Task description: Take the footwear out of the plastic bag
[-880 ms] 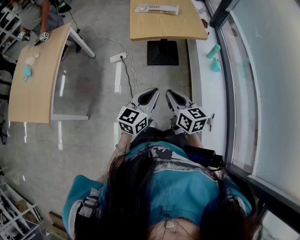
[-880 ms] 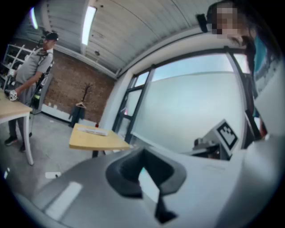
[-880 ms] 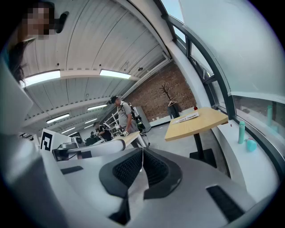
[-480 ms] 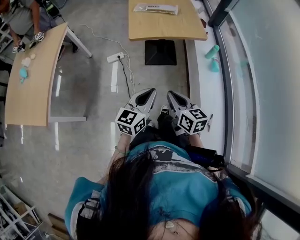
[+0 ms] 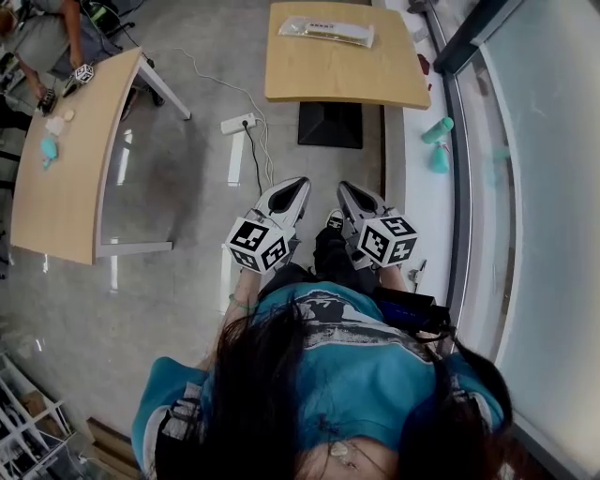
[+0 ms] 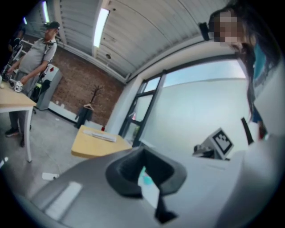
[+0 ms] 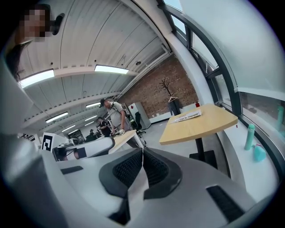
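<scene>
The plastic bag (image 5: pixel 326 30) lies flat at the far edge of a small wooden table (image 5: pixel 342 75), well ahead of me; what it holds is too small to make out. Both grippers are held close to my body, side by side over the floor. My left gripper (image 5: pixel 301 182) is shut and empty. My right gripper (image 5: pixel 343 186) is likewise shut with nothing in it. In the left gripper view the bag (image 6: pixel 103 136) sits far beyond the closed jaws. The right gripper view shows the bag (image 7: pixel 187 116) on the table (image 7: pixel 202 127), also far off.
A black table base (image 5: pixel 330 125) stands under the wooden table. A white power strip (image 5: pixel 236 123) and its cable lie on the floor to the left. Teal bottles (image 5: pixel 435 136) stand on the window ledge at right. Another person (image 5: pixel 47 28) works at a curved table (image 5: pixel 66 159) at left.
The head view has shifted, so the wooden table sits a little lower and further right. My foot now shows between the grippers. Both grippers stay shut near my body.
</scene>
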The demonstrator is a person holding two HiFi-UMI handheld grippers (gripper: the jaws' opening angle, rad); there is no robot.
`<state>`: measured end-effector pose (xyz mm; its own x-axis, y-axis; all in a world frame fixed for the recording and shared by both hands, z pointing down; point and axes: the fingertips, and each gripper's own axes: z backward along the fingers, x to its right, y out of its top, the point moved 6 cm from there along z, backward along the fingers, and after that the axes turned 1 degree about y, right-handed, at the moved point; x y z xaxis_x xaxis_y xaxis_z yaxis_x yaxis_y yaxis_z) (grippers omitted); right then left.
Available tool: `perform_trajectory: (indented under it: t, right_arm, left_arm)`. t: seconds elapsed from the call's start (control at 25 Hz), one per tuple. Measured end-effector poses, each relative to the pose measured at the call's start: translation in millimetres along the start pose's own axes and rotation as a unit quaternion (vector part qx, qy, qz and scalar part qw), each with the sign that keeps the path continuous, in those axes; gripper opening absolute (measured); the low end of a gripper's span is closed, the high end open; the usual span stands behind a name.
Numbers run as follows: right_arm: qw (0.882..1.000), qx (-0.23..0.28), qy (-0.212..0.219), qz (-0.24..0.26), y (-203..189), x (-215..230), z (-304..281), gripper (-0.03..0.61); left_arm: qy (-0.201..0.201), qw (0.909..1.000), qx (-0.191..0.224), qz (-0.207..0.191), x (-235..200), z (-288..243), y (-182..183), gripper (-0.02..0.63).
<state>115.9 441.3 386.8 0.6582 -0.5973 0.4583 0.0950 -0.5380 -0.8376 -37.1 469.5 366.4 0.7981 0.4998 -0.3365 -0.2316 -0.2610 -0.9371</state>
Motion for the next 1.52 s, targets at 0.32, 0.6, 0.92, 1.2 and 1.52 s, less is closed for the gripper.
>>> perform_trajectory:
  t: [0.32, 0.6, 0.92, 1.2, 1.52]
  right_arm:
    - [1.000, -0.006, 0.012, 0.007, 78.7, 96.6, -65.6, 0.015]
    - [0.999, -0.032, 0.037, -0.012, 105.0, 153.0, -111.0, 0.015]
    - [0.997, -0.062, 0.037, -0.036, 111.0, 178.1, -164.9, 0.015]
    - [0.998, -0.034, -0.009, -0.057, 150.1, 214.2, -242.9, 0.015]
    - [0.995, -0.019, -0.073, -0.071, 199.3, 233.8, -332.4, 0.015]
  left_arm:
    - [-0.016, 0.9993, 0.030, 0.014, -47.8, -126.7, 39.5, 0.002]
    - [-0.006, 1.0000, 0.006, 0.005, -67.9, -197.7, 40.7, 0.002]
    - [0.017, 0.9988, -0.009, 0.044, -134.4, -227.1, 45.2, 0.003]
    - [-0.036, 0.9985, -0.042, 0.007, -220.2, -288.0, 75.8, 0.049]
    - [-0.062, 0.9965, -0.055, -0.004, -330.7, -351.5, 119.1, 0.049]
